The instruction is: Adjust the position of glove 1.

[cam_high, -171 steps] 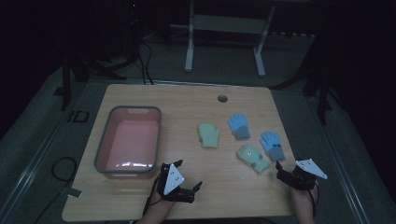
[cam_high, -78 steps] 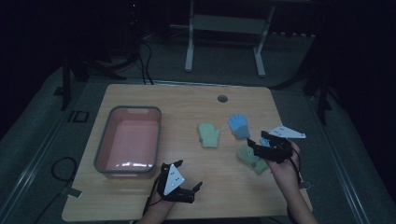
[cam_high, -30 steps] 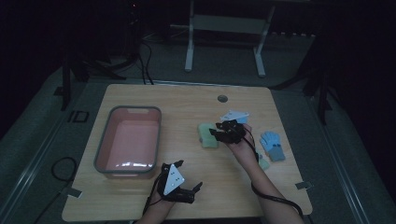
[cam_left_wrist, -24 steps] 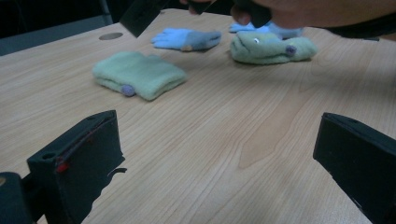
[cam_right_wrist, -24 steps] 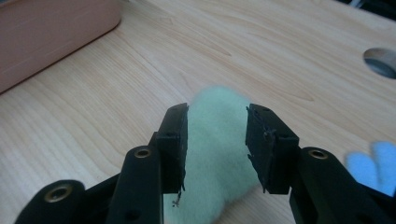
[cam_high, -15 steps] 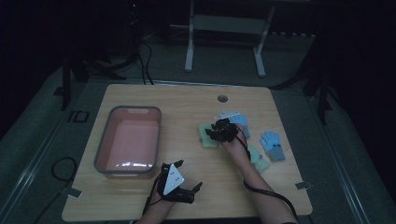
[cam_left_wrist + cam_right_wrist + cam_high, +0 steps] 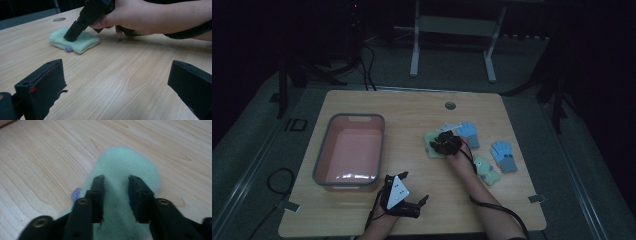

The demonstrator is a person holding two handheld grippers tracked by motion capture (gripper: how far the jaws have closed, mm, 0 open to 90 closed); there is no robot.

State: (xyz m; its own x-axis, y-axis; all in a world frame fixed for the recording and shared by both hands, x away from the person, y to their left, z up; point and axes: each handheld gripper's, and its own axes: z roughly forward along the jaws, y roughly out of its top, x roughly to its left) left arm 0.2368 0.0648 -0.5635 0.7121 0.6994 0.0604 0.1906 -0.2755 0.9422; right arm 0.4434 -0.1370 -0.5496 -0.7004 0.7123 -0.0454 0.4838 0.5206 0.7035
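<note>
My right gripper (image 7: pixel 116 195) pinches a fold of the soft mint-green fleece mitten (image 7: pixel 130 165); thin bite, may slip on lifting. Left gripper (image 7: pixel 117 82) gapes wide, idle.

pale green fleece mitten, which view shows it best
The left gripper view: the pale green fleece mitten lies flat on the wooden table, whole outline visible. The right gripper view shows it blurred between the right gripper jaws; the high view shows it small, partly covered.
</note>
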